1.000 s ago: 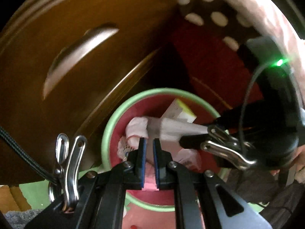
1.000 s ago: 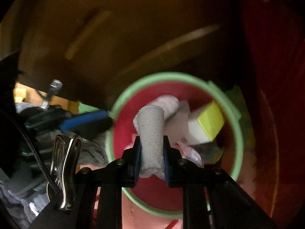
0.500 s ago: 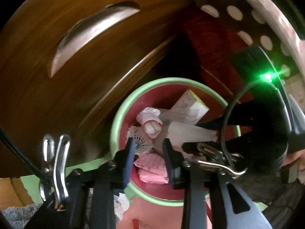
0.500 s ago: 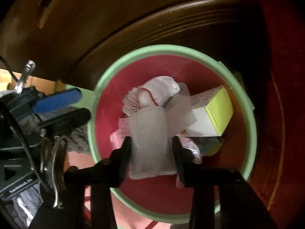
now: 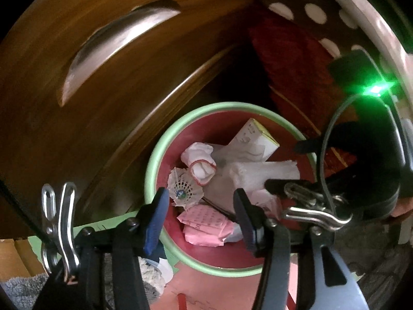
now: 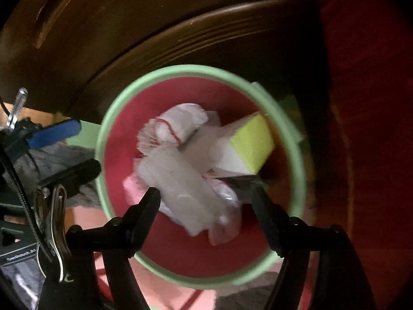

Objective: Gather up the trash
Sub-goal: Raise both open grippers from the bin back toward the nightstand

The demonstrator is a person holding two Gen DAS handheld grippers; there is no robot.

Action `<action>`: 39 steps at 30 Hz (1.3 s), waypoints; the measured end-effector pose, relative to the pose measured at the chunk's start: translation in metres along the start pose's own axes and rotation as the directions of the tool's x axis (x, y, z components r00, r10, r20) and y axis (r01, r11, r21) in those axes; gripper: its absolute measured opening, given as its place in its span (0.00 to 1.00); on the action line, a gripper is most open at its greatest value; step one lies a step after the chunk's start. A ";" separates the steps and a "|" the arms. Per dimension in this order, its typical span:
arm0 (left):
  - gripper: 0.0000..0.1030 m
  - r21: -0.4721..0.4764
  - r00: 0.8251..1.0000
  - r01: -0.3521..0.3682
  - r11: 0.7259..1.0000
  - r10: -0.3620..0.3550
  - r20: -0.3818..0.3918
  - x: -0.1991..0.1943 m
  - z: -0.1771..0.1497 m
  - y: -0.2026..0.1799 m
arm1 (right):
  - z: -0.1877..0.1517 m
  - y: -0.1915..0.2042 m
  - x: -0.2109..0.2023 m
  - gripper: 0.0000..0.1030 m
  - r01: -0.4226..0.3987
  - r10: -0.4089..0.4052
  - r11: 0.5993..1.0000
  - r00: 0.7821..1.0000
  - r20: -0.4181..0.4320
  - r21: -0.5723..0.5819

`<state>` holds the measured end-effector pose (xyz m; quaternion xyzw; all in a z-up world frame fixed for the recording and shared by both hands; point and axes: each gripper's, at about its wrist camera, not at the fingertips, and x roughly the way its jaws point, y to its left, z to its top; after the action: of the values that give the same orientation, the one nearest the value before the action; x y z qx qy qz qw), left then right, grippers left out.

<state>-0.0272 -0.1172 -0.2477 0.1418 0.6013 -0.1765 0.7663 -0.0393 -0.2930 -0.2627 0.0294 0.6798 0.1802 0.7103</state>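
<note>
Both my tongs have just been opening and hang spread over the red bin (image 5: pixel 155 160), left tongs (image 5: pixel 201 206) empty above the pink wrapper (image 5: pixel 204 226), right tongs (image 6: pixel 206 201) clear of the paper roll (image 6: pixel 180 180), box (image 6: pixel 245 147) at 2 o'clock.
</note>
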 end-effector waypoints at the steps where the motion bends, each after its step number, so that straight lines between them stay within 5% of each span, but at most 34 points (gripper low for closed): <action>1: 0.53 0.005 1.000 -0.007 1.000 0.007 0.000 0.000 -0.001 -0.002 | -0.002 0.000 -0.003 0.73 0.028 -0.028 1.000 1.000 0.005 0.000; 25: 0.53 0.050 0.996 -0.065 0.997 0.062 0.064 -0.032 0.008 -0.014 | -0.013 0.025 -0.072 0.73 0.045 -0.038 0.995 0.996 0.076 -0.086; 39: 0.53 0.090 0.985 -0.003 0.996 -0.013 0.173 -0.080 0.011 -0.032 | -0.023 0.027 -0.130 0.73 0.025 0.016 0.973 0.984 0.177 -0.227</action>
<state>-0.0492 -0.1426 -0.1672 0.1589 0.5242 -0.2169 0.8080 -0.0686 -0.3112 -0.1324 -0.0381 0.5885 0.2523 0.7672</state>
